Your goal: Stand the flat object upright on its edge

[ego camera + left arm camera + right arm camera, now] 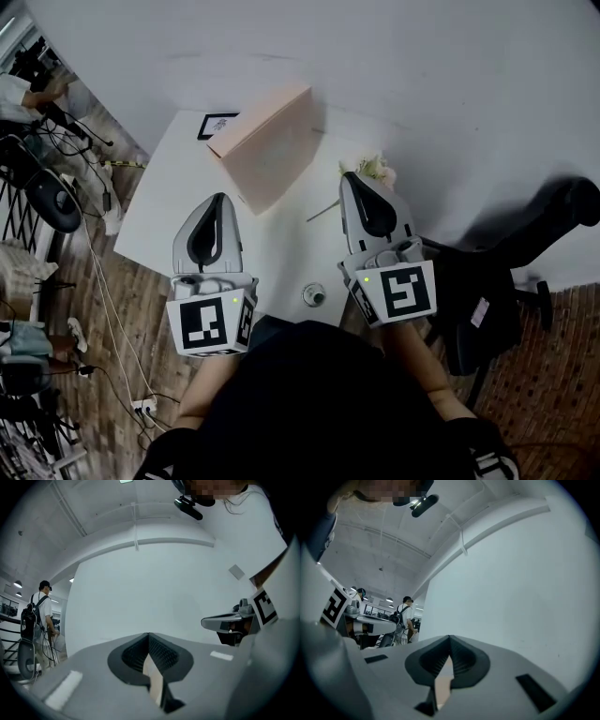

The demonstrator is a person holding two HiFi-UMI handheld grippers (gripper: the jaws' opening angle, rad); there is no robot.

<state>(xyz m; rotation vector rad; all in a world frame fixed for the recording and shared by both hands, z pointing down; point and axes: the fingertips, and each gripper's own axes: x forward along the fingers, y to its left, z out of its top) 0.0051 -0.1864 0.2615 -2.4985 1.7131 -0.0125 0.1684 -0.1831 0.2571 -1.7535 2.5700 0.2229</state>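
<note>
Jaws on the left gripper (149, 637) are squeezed tight together with nothing held in them. The right gripper (450, 639) is just the same. A thin tan strip shows in the slit under each pair of pads, but it is too small to tell what it is. Both gripper views look at a plain white wall, so the box is hidden from them. From above, the pads cannot be seen, only the grey backs of the grippers.

The flat tan box (267, 141) sits on the white table (159, 220), out past both gripper tips and touching neither. It looks tipped up, but I cannot tell if it stands on its edge. Some flowers (375, 169) peek out by the right gripper's tip, partly hidden. A small round thing (314, 295) lies near the table's front edge.
</note>
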